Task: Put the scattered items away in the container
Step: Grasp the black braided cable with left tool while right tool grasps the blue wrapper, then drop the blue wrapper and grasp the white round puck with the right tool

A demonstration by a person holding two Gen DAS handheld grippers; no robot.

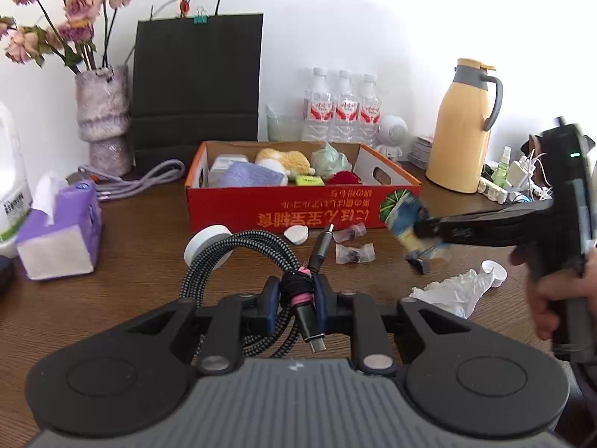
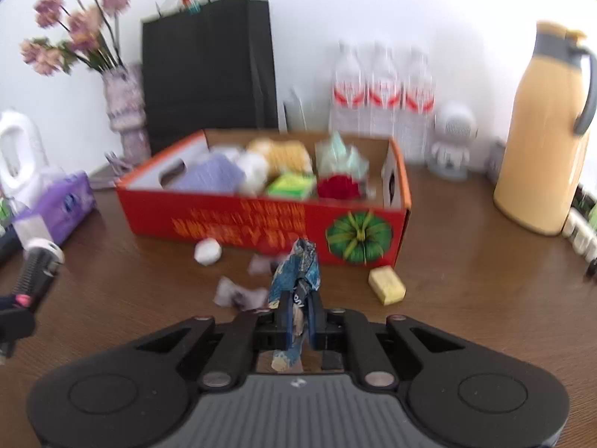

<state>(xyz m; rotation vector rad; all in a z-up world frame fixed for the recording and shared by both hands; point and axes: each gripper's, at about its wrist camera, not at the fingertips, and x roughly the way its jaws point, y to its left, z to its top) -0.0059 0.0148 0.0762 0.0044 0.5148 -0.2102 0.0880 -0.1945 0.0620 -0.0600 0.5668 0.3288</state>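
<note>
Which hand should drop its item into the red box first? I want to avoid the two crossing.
Probably the right. Its tool, shut on the blue wrapper, sits just before the red box. The left tool grips the coiled cable farther back.

Each gripper is built of matte black plastic: two rounded lobes with a raised disc moulded into each, linked by angular arms pinned with silver round-headed screws. The left gripper [image 1: 296, 300] and right gripper [image 2: 300, 313] are fitted with dark blue finger pads [image 1: 269, 300]. A grey ribbed housing carries a small white mark. A green light is shown on the right gripper's black body.
</note>
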